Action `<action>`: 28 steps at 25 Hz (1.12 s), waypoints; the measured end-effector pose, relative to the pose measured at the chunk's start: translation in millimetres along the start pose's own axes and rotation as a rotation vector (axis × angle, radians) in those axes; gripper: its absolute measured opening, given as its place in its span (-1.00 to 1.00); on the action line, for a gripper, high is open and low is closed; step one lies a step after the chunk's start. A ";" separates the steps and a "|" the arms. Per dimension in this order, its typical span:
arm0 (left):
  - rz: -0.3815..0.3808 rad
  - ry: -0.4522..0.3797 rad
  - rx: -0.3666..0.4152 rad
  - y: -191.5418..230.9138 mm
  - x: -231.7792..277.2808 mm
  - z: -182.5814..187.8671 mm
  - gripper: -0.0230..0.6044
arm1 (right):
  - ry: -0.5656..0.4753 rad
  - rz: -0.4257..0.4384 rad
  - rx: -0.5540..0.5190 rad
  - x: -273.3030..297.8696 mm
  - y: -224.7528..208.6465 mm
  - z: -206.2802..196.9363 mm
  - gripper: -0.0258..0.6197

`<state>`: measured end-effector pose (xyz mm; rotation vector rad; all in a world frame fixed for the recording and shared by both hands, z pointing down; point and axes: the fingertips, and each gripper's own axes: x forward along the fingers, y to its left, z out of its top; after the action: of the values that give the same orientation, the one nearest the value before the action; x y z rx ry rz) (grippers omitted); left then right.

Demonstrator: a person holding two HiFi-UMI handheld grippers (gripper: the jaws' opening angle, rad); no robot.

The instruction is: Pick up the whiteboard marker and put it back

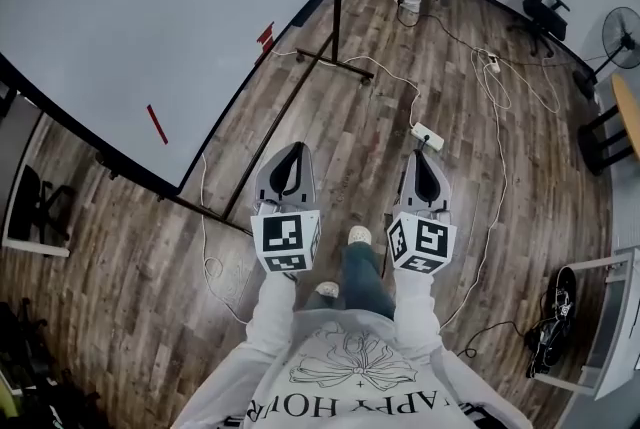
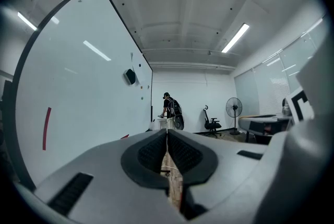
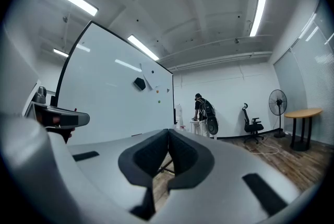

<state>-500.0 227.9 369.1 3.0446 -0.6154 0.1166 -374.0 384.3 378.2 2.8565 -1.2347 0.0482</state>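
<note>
No part of the task has been started, as far as can be judged. The whiteboard (image 1: pixel 120 17) is seen standing on a wooden floor (image 1: pixel 350 117), and a thin red stick (image 1: pixel 157 124), taken to be the whiteboard marker, is seen flat against the whiteboard's face, near the corner closest to the grippers. In the left gripper view the same red stick (image 2: pixel 46 128) is shown upright on the whiteboard, untouched. A second small red thing (image 1: pixel 265 34) is seen at the whiteboard's lower edge; what it is cannot be told.

The left gripper (image 1: pixel 296 149) is held level in front of the whiteboard, well apart from its face, with its jaws pressed together and nothing caught between them. The right gripper (image 1: pixel 422 157) is held beside it, farther from the whiteboard, its jaws likewise pressed together on nothing. Only floor is shown past the closed tips in both gripper views.

Everything is judged to be left: the whiteboard must be approached, one pair of jaws spread and closed around the marker, the marker lifted away, and then set back on the whiteboard
</note>
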 end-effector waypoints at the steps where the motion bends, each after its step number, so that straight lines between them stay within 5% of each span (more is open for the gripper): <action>1: 0.002 0.003 -0.001 1.6 7.2 -1.7 -0.90 | 0.001 0.003 0.000 7.7 -1.3 -1.3 -0.91; 28: 0.121 -0.012 0.024 -4.3 369.4 36.5 -0.90 | -0.026 0.115 0.033 360.9 -166.7 15.0 -0.91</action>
<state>-156.5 87.4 362.1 3.0322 -0.8052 0.1099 -5.1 235.3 375.3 2.8193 -1.4154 0.0346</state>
